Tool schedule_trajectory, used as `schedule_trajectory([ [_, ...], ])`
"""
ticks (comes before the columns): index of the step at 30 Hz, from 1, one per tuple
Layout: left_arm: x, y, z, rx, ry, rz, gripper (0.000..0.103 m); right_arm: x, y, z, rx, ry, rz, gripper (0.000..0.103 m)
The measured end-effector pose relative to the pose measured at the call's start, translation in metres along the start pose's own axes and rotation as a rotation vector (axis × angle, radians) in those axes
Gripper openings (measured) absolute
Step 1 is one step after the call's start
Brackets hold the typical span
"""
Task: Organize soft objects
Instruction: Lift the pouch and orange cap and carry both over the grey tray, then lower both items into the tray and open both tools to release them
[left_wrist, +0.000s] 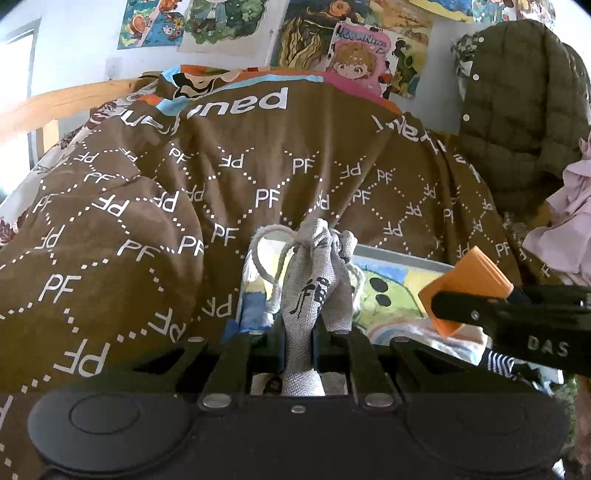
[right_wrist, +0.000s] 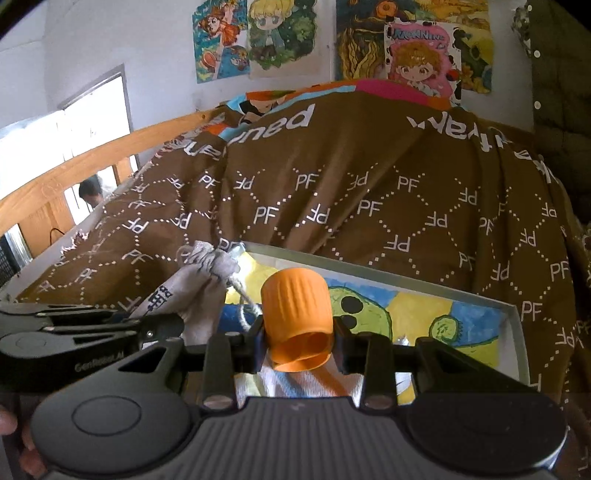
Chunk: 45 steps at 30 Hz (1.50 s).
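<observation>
My left gripper (left_wrist: 298, 332) is shut on a grey drawstring pouch (left_wrist: 314, 280) with black markings and holds it upright above a shallow white box (left_wrist: 402, 258) with a colourful painted bottom. The pouch also shows in the right wrist view (right_wrist: 199, 284), at the left. My right gripper (right_wrist: 299, 343) is shut on an orange ribbed soft cup (right_wrist: 297, 317) and holds it over the same box (right_wrist: 515, 332). The orange cup shows in the left wrist view (left_wrist: 467, 288), to the right of the pouch.
A brown blanket (left_wrist: 147, 206) with white PF letters covers the bed behind the box. A green quilted jacket (left_wrist: 524, 110) hangs at the right, with pink cloth (left_wrist: 569, 221) below it. A wooden bed rail (right_wrist: 92, 162) runs along the left. White cloth (right_wrist: 295, 384) lies in the box.
</observation>
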<state>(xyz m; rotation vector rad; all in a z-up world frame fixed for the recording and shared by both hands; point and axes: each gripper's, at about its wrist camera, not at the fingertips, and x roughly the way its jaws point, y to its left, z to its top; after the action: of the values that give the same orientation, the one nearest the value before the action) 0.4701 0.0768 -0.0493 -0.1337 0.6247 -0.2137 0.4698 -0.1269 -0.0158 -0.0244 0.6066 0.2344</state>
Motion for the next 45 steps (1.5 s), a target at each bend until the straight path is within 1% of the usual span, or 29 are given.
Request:
schedule_trajectory([
  [6,0.006,0.002,-0.008,0.001,0.017,0.001,0.014,0.008,0.0,-0.004,-0.009,0.008,-0.022,0.04],
  [12,0.012,0.009,-0.013,-0.04,0.047,-0.002,0.014,0.016,-0.003,-0.011,-0.009,0.028,-0.041,0.042],
  [19,0.014,0.009,-0.018,-0.024,0.056,-0.01,0.016,0.021,-0.001,-0.018,-0.042,0.04,-0.049,0.044],
  [24,0.014,0.009,-0.021,-0.024,0.066,-0.015,0.017,0.02,0.0,-0.021,-0.058,0.035,-0.038,0.047],
  [32,0.016,0.008,-0.026,-0.023,0.087,-0.014,0.021,0.018,-0.001,-0.022,-0.056,0.032,-0.032,0.049],
  [36,0.016,0.007,-0.027,-0.029,0.097,-0.012,0.023,0.016,-0.003,-0.023,-0.055,0.031,-0.021,0.053],
  [41,0.016,0.007,-0.03,-0.026,0.098,-0.003,0.025,0.014,-0.005,-0.024,-0.056,0.028,-0.017,0.055],
  [45,0.014,0.006,-0.031,-0.026,0.098,0.002,0.028,0.012,-0.005,-0.025,-0.057,0.024,-0.013,0.058],
])
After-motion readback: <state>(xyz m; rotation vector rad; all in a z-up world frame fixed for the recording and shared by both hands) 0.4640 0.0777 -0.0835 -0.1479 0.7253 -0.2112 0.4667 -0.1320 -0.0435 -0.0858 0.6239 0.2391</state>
